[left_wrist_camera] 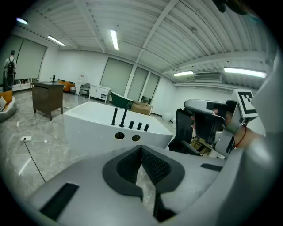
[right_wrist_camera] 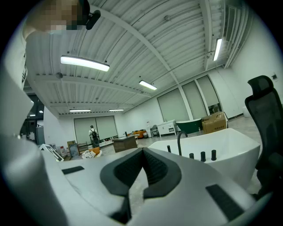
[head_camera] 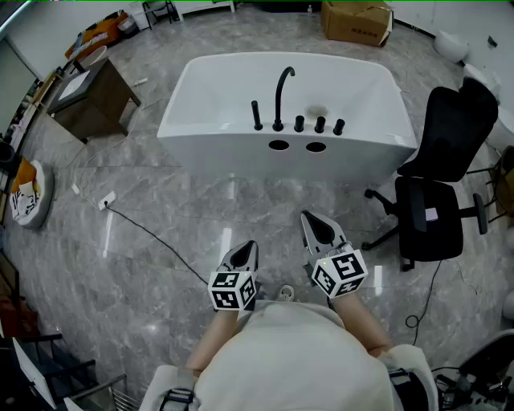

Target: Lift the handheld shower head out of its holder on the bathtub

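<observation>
Grey marble floor [head_camera: 161, 201] is spreading across a large open hall, and a white bathtub [head_camera: 209, 143] is standing free on it, ahead of the person [head_camera: 289, 357]. Along the bathtub's near rim a row of black fittings is showing. The shower head [head_camera: 256, 115] is sitting upright in the rim at the left end of the row, not lifted out. A tall curved spout [head_camera: 281, 92] is rising just beside it, and three short knobs [head_camera: 320, 124] are standing to the right of the spout. Two round holes [head_camera: 279, 145] are showing in the bathtub's front wall below the fittings. The left gripper [head_camera: 248, 247] and the right gripper [head_camera: 310, 218] are hovering side by side over the floor, well short of the bathtub and touching nothing on it, both pointing toward its front wall. The left gripper view is showing the dark pads [left_wrist_camera: 154, 165] meeting at their tips with nothing between them. The right gripper view is showing the same: jaws clenched together and empty. A black office chair [head_camera: 442, 185] is standing off the bathtub's right end, a brown cabinet [head_camera: 92, 96] is sitting off its left end, and a cardboard box [head_camera: 357, 20] is lying on the floor beyond its far side. A thin black cable [head_camera: 144, 231] is trailing over the floor in front of the bathtub's left end.
</observation>
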Demonstrator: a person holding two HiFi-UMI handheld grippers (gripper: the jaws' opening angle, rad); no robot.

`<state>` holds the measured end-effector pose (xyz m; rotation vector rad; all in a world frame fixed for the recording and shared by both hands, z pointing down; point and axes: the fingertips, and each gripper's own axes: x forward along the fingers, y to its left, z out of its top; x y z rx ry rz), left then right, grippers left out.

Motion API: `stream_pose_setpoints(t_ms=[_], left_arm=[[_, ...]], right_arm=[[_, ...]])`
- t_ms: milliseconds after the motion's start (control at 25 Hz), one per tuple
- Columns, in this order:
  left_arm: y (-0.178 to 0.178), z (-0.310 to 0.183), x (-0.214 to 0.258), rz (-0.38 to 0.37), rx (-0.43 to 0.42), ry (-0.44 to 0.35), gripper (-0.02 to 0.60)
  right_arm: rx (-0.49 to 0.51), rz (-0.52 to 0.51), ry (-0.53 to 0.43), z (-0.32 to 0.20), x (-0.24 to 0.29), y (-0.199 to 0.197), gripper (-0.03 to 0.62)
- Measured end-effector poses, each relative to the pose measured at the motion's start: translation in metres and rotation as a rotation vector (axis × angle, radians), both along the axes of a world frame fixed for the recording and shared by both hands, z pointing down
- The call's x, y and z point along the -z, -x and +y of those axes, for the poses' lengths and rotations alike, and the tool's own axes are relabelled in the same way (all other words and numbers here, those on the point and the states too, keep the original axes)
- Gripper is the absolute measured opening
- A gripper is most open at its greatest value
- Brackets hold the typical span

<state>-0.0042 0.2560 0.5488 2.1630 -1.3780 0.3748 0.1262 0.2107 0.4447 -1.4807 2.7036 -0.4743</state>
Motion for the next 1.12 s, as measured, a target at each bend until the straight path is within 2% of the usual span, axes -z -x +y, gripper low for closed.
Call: stream_pose_setpoints(t_ms=[160,440,800,1120], left_arm=[[0.0,0.007,0.006,-0.014,0.029,-0.027,0.02],[-0.003,0.012,0.024,0.009,0.076,-0.092,0.02],[0.007,0.034,0.019,0.026,0.109,-0.063,0.02],[-0.001,0.032,0.019,0.042,0.105,-0.064,0.02]], right_arm=[[0.037,0.045,-0.03,0.011,0.006,-0.005,0.018],[0.068,0.093,-0.049,0.027,0.003,-0.002,0.018],[0.143,0.105,-0.041,0.044,0.002,0.023,0.018],[0.148,0.084,-0.015,0.049,-0.002,0.02,0.018]])
